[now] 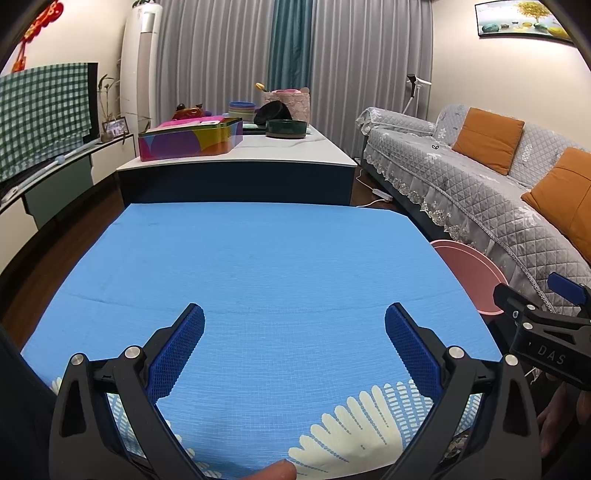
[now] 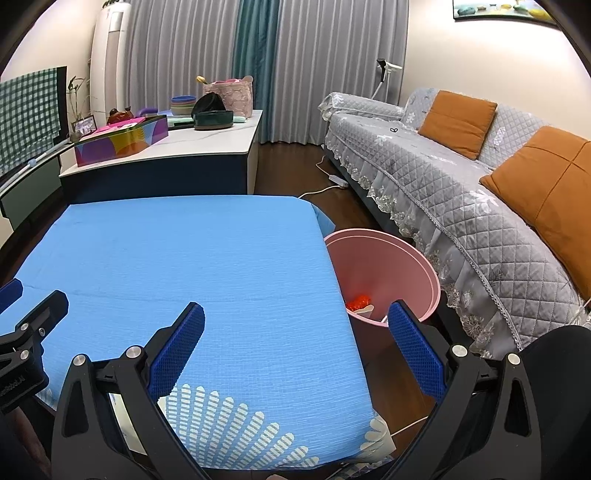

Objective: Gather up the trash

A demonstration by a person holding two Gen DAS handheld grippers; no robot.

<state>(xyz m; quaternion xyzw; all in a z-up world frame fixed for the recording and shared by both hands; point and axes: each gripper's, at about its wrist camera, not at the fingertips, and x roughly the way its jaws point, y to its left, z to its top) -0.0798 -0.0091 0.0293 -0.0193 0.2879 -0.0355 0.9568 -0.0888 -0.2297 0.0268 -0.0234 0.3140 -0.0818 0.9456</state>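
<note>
A: Left wrist view: left gripper (image 1: pixel 294 345) spread and empty above the bare blue cloth (image 1: pixel 258 266); pink bin (image 1: pixel 476 269) at right edge.

B: Right wrist view: right gripper (image 2: pixel 295 345) spread; red trash (image 2: pixel 357 302) lies inside the bin, axis unclear. Collection seems finished; next, retreat.

I am working in a home living room. A long sofa (image 2: pixel 461 177) under a quilted grey cover with orange cushions (image 2: pixel 458 122) fills the right of the frame, and floor-length grey and teal curtains (image 1: pixel 295 55) hang across the top centre beside a tall white standing air conditioner (image 1: pixel 142 70). At centre sits a low coffee table (image 1: pixel 236 166) holding bowls (image 1: pixel 242 109) and a colourful tin box (image 1: pixel 192 138), and a framed picture (image 1: pixel 524 18) hangs at upper right above dark wood flooring.
</note>
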